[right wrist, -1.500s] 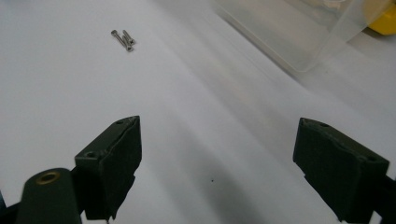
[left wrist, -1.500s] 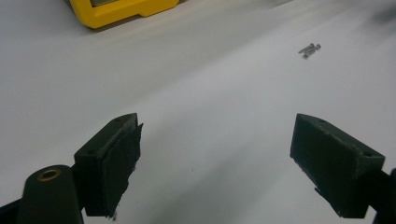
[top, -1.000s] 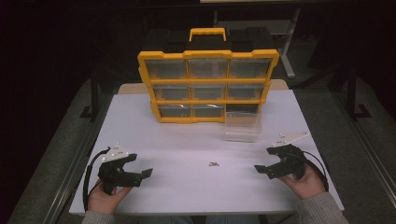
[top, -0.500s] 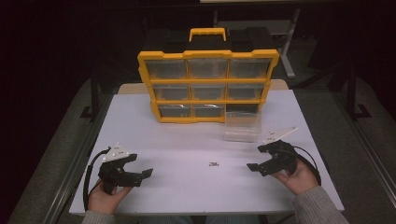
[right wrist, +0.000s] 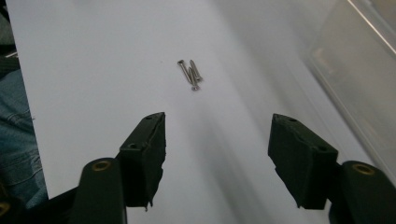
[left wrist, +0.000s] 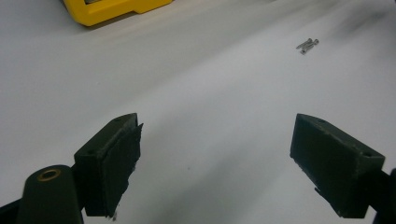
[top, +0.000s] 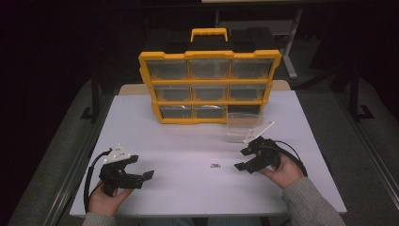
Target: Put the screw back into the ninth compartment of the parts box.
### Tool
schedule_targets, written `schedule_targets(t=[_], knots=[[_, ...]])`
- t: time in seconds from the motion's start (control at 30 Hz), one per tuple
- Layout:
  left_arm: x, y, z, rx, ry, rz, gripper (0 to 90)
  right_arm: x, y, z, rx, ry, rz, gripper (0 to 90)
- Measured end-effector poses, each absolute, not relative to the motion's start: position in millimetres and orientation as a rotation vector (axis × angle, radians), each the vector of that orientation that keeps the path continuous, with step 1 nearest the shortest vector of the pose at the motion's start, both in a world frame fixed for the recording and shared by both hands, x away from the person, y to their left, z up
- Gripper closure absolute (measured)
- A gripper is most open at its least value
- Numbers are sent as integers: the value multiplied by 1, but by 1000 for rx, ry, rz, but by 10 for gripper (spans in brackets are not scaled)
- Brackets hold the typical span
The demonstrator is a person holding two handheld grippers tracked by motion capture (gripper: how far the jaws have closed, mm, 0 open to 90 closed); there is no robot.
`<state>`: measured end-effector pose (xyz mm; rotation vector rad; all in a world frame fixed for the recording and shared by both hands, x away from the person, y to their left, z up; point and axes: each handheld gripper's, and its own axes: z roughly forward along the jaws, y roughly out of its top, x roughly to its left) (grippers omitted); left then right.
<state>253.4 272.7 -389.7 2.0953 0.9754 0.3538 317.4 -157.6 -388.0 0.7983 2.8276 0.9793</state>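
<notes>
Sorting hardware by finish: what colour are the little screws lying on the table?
Silvery grey metal screws, seen best in the right gripper view.

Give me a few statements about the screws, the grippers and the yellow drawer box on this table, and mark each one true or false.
1. A few small screws lie loose on the white table. True.
2. The right gripper is clamped on the screws. False: its jaws have just been closing but stand apart with nothing between them, and the screws lie ahead of them.
3. A clear drawer sits on the table in front of the yellow drawer box. True.
4. Every slot of the drawer box holds its drawer. False: the bottom right slot is empty.
5. The left gripper holds a screw. False: its jaws are open and empty.
</notes>
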Motion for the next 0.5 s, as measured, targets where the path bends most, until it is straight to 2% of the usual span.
schedule_targets(t=[0.5], knots=[[254, 273, -389, 2087, 970, 347, 157, 339, -112, -391, 630, 2944, 899, 521]])
